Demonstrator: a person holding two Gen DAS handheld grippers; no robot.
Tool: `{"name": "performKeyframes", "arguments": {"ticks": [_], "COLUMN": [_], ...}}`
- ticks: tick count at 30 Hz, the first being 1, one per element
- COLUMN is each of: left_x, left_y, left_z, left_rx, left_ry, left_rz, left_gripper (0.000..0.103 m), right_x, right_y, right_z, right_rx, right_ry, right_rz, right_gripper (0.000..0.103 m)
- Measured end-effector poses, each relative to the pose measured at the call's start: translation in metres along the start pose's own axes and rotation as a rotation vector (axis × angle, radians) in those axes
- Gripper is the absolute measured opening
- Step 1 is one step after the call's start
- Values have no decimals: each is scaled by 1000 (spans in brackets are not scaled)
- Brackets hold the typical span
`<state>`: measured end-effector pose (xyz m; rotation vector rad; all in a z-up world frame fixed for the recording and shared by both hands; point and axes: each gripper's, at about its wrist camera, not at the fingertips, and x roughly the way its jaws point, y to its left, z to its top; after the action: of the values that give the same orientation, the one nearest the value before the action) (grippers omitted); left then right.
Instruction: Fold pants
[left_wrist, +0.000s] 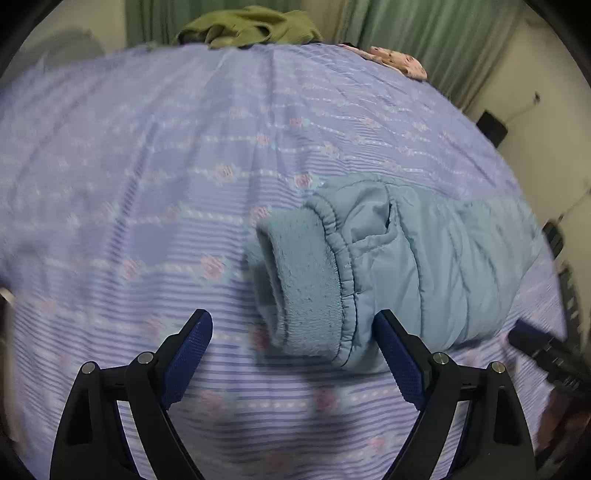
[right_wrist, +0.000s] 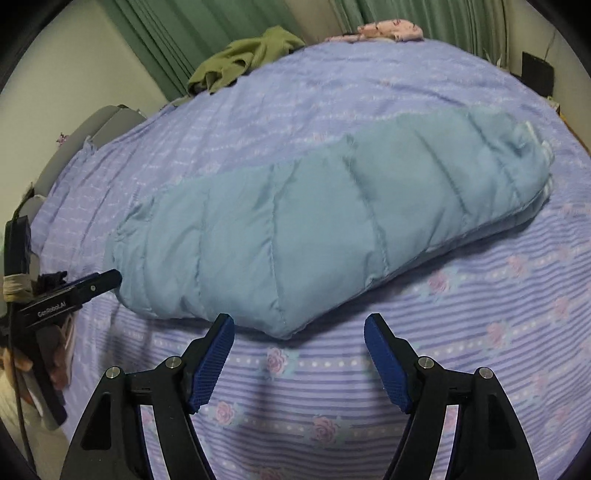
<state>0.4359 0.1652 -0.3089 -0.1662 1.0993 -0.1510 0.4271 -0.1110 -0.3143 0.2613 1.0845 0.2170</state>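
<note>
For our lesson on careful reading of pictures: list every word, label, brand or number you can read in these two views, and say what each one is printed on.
"GenRoboAI": white lettering on the black body of the left hand-held gripper, at the left edge of the right wrist view; small, so the spelling is my best reading.
Nothing else is readable: the quilted pale blue padded pants and the lilac striped rose-print bedsheet show no text.

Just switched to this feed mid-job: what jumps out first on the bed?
The light blue quilted pants lie lengthwise across the striped floral bedspread, fleecy waistband toward the left gripper. Both grippers are open and empty. An olive garment is bunched at the far edge.
</note>
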Motion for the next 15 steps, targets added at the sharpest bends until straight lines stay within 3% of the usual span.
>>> {"name": "performKeyframes", "arguments": {"ticks": [2,3,4,7,11,15], "left_x": [8,14,18,17,-4,10], "left_y": [0,0,-1,-4,-16,-19], "left_z": [-1,0,0,6,21,36], "left_rx": [-28,-41,-50,-52,-12,23], "left_ry": [6,16,22,3,-68,-35], "left_rz": [-43,-68,-82,-67,-4,84], "left_gripper": [80,69,65,45,43,43], "right_x": [5,6,7,9,7,6], "right_y": [-1,-3,-5,-4,-1,9], "right_z": [-1,-1,-2,-2,3,8], "right_rx": [13,21,24,13,-18,-83], "right_ry": [16,21,24,24,13,-13], "right_rz": [5,11,20,22,40,88], "right_gripper": [74,74,73,73,70,68]}}
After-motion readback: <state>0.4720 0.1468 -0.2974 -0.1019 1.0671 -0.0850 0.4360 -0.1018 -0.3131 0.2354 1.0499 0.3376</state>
